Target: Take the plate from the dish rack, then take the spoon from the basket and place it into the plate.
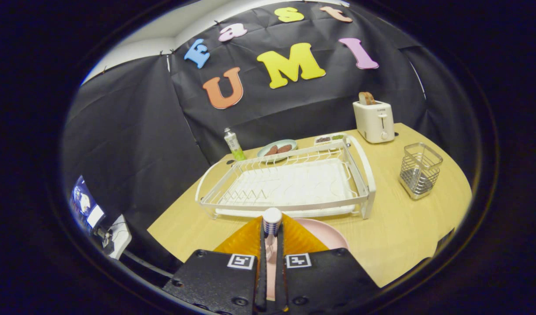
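My gripper (272, 234) is shut on the spoon (272, 218). The spoon's handle, with a white cap and dark stripes, stands upright between the fingers, and a pale pink shaft runs down between them. A pink plate (327, 234) lies flat on the wooden table just below and to the right of the fingers, partly hidden by them. Right beyond the plate stands the white dish rack (364, 175), with nothing in it. The wire basket (418, 170) stands to the right of the rack and looks empty.
Behind the rack are a white toaster (373, 120) holding a slice of bread, a green plate of food (277, 148), a small dish (330, 138) and a green bottle (234, 144). A lit screen (85, 205) sits off the table's left edge.
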`<action>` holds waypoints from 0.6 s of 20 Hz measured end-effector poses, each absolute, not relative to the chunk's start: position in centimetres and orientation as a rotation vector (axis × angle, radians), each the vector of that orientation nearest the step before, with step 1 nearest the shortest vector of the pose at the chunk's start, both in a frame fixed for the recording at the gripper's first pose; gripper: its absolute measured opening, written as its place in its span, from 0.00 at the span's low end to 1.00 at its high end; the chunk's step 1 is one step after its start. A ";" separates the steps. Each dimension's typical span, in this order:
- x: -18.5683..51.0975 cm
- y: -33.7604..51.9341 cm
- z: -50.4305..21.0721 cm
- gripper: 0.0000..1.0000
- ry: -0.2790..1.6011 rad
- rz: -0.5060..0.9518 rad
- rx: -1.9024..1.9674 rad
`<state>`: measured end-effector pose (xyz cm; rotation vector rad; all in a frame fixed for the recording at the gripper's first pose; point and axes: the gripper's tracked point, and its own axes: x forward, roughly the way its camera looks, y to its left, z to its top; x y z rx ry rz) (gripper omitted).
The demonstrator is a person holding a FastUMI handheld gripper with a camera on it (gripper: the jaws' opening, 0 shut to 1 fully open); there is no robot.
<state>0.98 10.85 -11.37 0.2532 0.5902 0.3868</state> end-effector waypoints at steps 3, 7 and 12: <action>0.9 10.9 -12.1 0.14 0.613 0.394 0.261; 1.1 10.7 -11.8 0.17 0.611 0.400 0.250; 2.0 9.6 -10.4 0.37 0.566 0.380 0.230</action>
